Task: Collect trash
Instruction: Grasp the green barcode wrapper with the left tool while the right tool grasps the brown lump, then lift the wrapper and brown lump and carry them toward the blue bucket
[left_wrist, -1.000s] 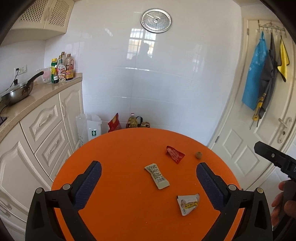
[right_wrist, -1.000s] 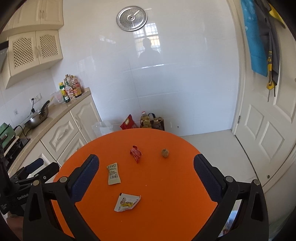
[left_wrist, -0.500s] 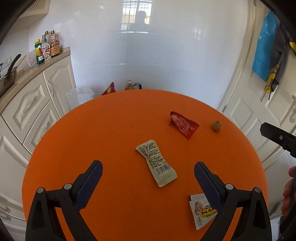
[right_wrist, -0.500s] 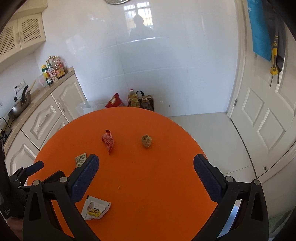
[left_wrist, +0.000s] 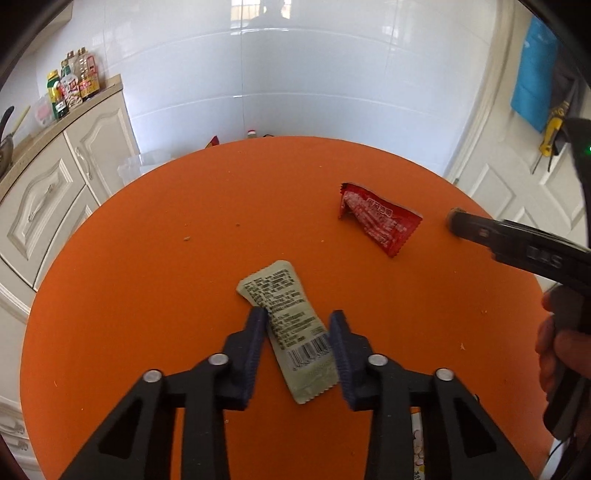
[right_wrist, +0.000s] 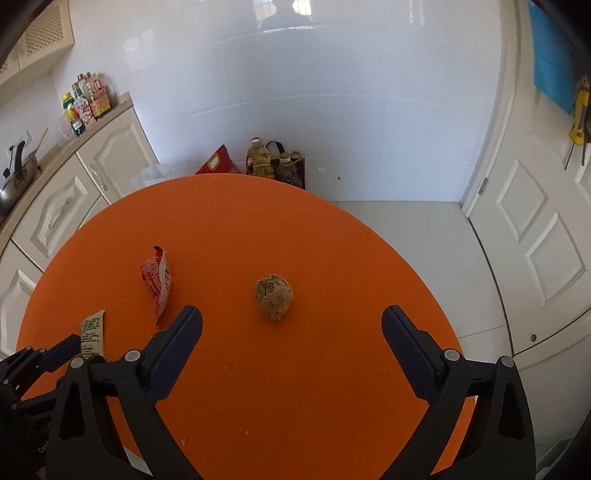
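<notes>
On the round orange table (left_wrist: 177, 280) a pale green wrapper (left_wrist: 288, 325) with a barcode lies flat between the fingers of my left gripper (left_wrist: 298, 315). Its jaws are closing, and the pads stand at the wrapper's edges without crumpling it. Farther right lies a red wrapper (left_wrist: 380, 218). In the right wrist view a brown lump (right_wrist: 274, 297) sits between the wide-set fingers of my right gripper (right_wrist: 292, 314), untouched, as the jaws close slightly. The red wrapper (right_wrist: 157, 280) and green wrapper (right_wrist: 91, 332) show to the left. A white wrapper (left_wrist: 417, 450) peeks out under the left gripper.
Cream cabinets (left_wrist: 55, 192) with bottles (left_wrist: 74, 88) stand along the left. Bottles and bags (right_wrist: 273, 162) sit on the floor beyond the table. A white door (right_wrist: 535, 229) is to the right. A person's hand (left_wrist: 557, 354) holds the right gripper's handle.
Both grippers came down and forward over the table. The left jaws narrowed from wide open to around the green wrapper. The right gripper neared the brown lump and its jaws narrowed slightly.
</notes>
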